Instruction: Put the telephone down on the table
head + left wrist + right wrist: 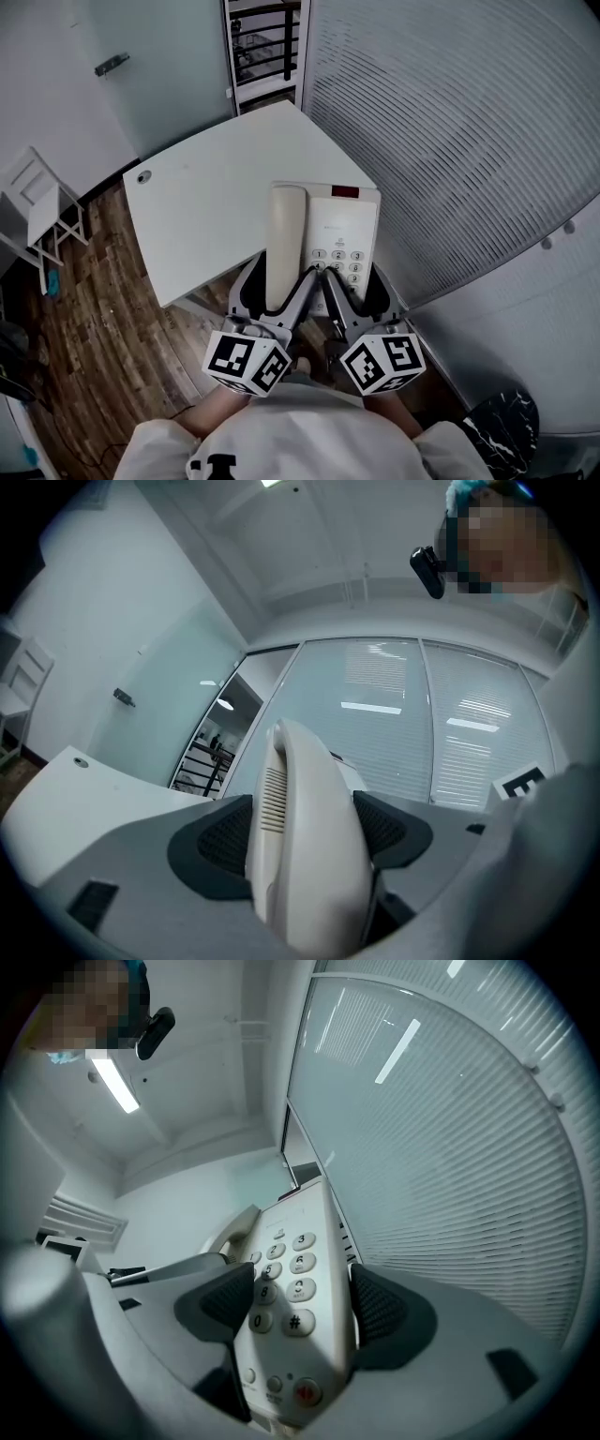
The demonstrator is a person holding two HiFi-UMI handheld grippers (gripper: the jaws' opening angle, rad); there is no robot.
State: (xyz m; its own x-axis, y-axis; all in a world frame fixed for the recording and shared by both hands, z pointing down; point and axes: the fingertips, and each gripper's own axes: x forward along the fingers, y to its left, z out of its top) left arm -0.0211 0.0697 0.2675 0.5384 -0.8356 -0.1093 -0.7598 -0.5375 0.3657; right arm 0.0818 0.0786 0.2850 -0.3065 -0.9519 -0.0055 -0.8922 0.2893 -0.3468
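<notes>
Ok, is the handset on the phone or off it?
On it: the handset lies in place along the phone's left side, with the left gripper clamped across it.

A white chair (42, 214) stands on wood floor (103, 328) at left, slatted blinds (450, 122) at right.

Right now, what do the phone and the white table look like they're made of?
The telephone looks like hard, smooth cream plastic: its moulded handset has neat slots and a soft sheen, and its buttons are raised and rounded. The table has a flat, matte white top, probably painted or laminated board; I can't tell which.
</notes>
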